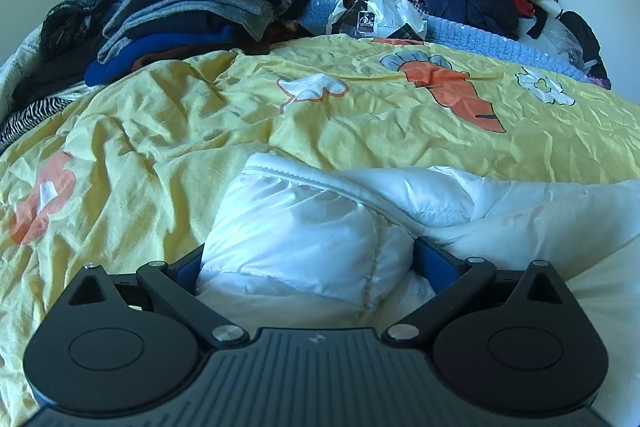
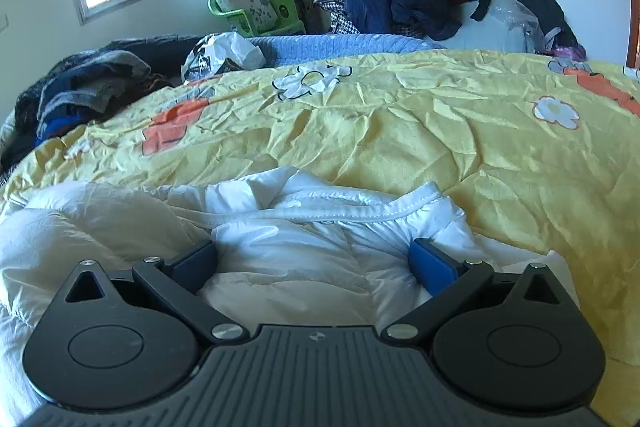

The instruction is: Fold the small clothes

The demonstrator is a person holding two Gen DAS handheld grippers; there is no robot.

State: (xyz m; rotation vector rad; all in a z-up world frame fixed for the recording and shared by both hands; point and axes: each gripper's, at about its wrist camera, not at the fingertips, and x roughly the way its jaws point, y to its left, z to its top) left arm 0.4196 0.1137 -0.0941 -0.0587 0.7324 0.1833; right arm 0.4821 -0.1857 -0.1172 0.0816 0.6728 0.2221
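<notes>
Both grippers, the left gripper [image 1: 306, 265] and the right gripper [image 2: 314, 263], are spread wide around the puffy white jacket [image 1: 320, 227] at 6 o'clock on the yellow blanket [image 1: 160, 115]; it looks soft, light and slippery, so grab the stitched edge [image 2: 340, 213].

Yellow carrot-print duvet [image 1: 360, 131] covers bed; white padded garment [image 1: 320, 227] on it, dark clothes pile [image 1: 180, 19] behind.

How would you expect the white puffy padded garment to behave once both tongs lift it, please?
The white puffy padded garment would likely sag floppily, given its soft bulges and creases. It probably weighs little for its bulk. Its sheen suggests it may slip between the blue pads.
</notes>
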